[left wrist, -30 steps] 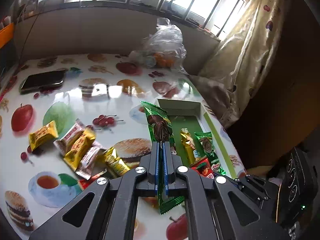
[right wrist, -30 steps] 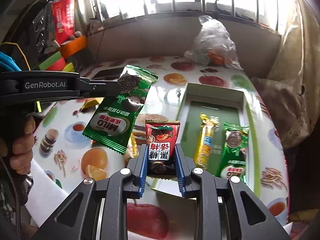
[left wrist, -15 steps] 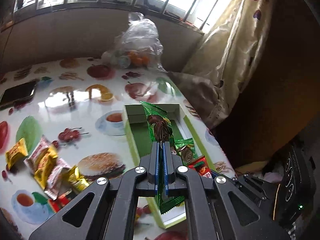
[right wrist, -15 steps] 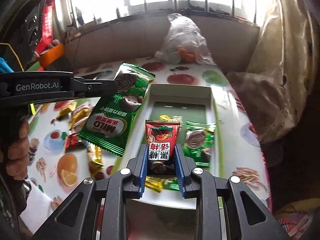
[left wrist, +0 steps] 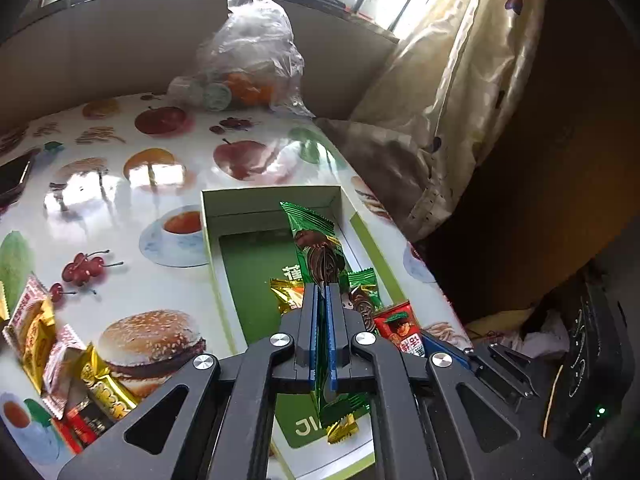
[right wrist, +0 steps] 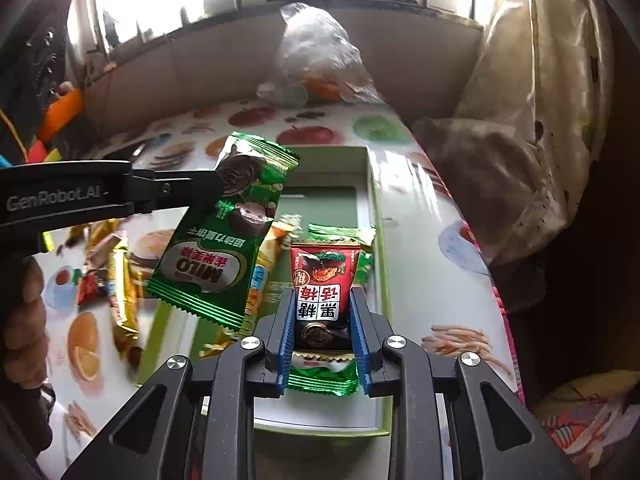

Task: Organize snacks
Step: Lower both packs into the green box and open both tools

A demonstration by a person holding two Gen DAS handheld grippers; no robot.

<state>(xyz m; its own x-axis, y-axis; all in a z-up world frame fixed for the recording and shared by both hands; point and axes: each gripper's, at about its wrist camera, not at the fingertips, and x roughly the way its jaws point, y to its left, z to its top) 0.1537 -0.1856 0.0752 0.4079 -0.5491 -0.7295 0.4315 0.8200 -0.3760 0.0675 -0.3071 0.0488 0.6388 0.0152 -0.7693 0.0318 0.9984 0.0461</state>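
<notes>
1. Now pinching two packets over the green box (left wrist: 208, 236) near the bench's right edge.
2. Left gripper (left wrist: 322, 292): fingers pressed together on the green Milo wafer packet (right wrist: 224, 236), gripped by one end, hanging above the box.
3. Right gripper (right wrist: 323, 312): fingers clamping the red plum candy packet (right wrist: 323, 280) across its sides.
4. Light, crinkly, slippery foil; contents likely brittle, so best held by the sealed edges, gently.
5. More loose snacks (left wrist: 52, 344) waiting by the left edge.

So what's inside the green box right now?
Inside the box lie a gold wrapper and a small green packet; the held Milo packet and the grippers cover the rest.
</notes>
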